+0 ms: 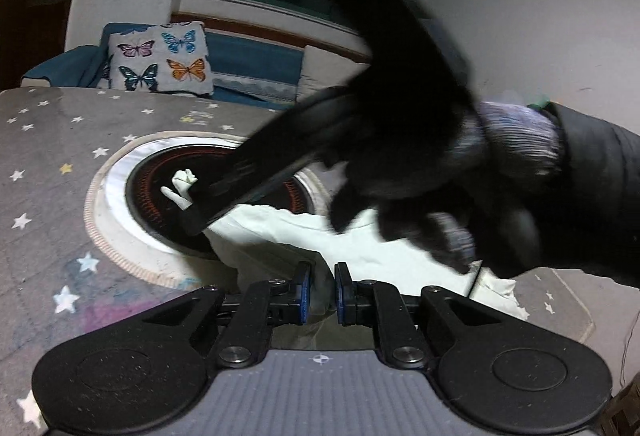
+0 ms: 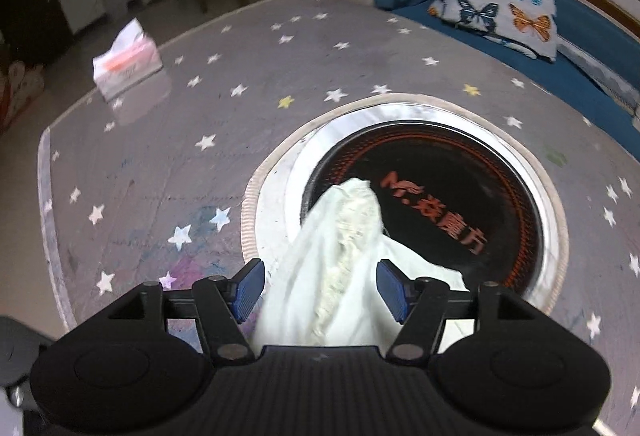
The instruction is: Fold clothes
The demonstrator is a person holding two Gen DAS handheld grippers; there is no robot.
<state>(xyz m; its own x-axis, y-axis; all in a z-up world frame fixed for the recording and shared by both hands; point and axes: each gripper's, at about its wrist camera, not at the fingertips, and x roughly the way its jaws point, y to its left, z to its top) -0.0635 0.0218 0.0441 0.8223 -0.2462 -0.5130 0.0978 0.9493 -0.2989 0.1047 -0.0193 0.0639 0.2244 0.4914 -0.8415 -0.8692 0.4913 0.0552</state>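
Note:
A white garment [image 1: 280, 232] lies bunched on the table, partly over the black hob. My left gripper [image 1: 323, 294] is shut on a fold of it at the near edge, with cloth pinched in the narrow gap between the blue pads. In the right wrist view the garment [image 2: 340, 256] rises as a peak between the wide-apart fingers of my right gripper [image 2: 322, 290], which is open and does not clamp it. The left wrist view shows the right gripper [image 1: 192, 206] as a blurred black shape over the hob, held by a gloved hand [image 1: 512, 144].
The round table [image 2: 200, 108] has a grey star-print cover. A black induction hob [image 2: 460, 172] with a steel ring is sunk in its middle. A tissue pack [image 2: 126, 62] sits far left. Beyond the table are a blue sofa [image 2: 580, 76] and a butterfly cushion [image 2: 504, 8].

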